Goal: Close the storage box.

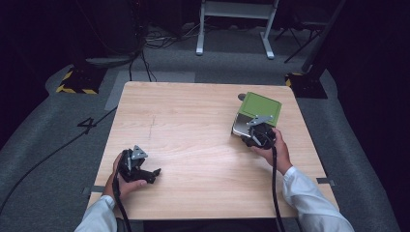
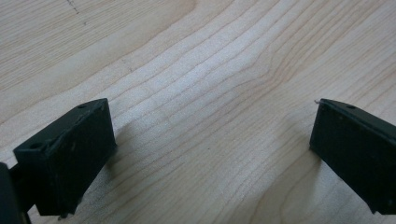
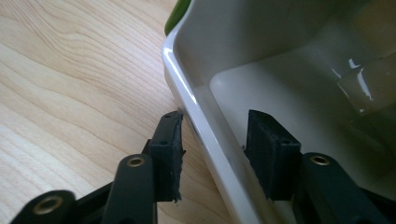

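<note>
A white box [image 1: 239,124] with a green lid [image 1: 261,107] lying partly across its top stands at the table's right side. My right gripper [image 1: 249,135] reaches its near edge. In the right gripper view the jaws straddle the white box's [image 3: 243,42] near wall, one pad outside by the rim and the other inside. A gap shows between the inner pad and the wall, so my right gripper [image 3: 215,119] is open. A strip of the green lid [image 3: 180,11] peeks out at the top. My left gripper [image 1: 153,173] rests on the table at the front left. In its own view my left gripper [image 2: 212,107] is open wide over bare wood.
The wooden table [image 1: 193,125] is square with grey carpet around it. A cable crosses the floor at the left. A white frame [image 1: 234,24] stands behind the table, and dark stands with yellow-black tape [image 1: 77,82] sit at the far corners.
</note>
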